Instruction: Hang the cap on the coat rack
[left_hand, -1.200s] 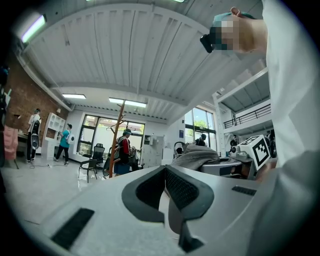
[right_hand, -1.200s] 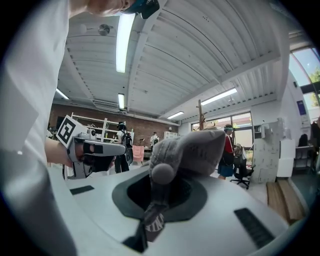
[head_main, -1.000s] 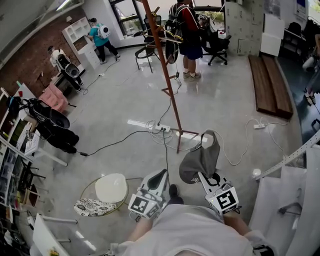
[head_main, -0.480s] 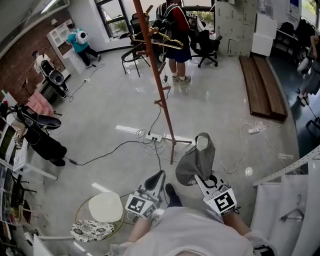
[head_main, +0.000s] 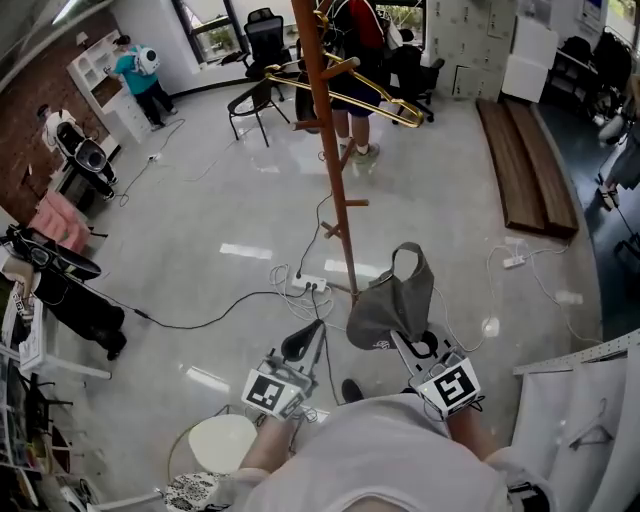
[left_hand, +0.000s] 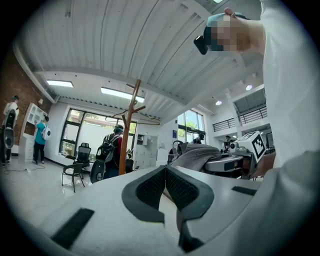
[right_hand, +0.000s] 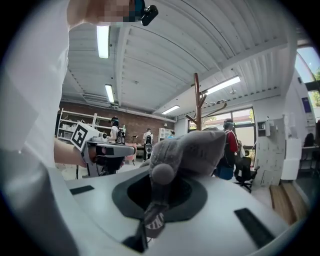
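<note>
A grey cap (head_main: 393, 298) hangs out in front of me, and my right gripper (head_main: 408, 340) is shut on its lower edge. In the right gripper view the cap (right_hand: 192, 149) fills the space above the closed jaws (right_hand: 154, 196). The red-brown coat rack (head_main: 330, 150) stands just ahead and slightly left of the cap, its pegs higher up the pole. A gold hanger (head_main: 350, 88) rests on one peg. My left gripper (head_main: 303, 342) is held low beside the right one, shut with nothing in it; its pads (left_hand: 176, 187) meet. The rack (left_hand: 127, 131) shows in that view too.
A power strip with cables (head_main: 308, 285) lies at the foot of the rack. A round white stool (head_main: 222, 440) is at my lower left. Wooden planks (head_main: 522, 165) lie at the right, a black chair (head_main: 252, 98) and people (head_main: 360, 40) stand behind the rack.
I have come closer to the coat rack: its pole and foot are now right in front of the cap. Both grippers stay shut, the right one still on the cap.
</note>
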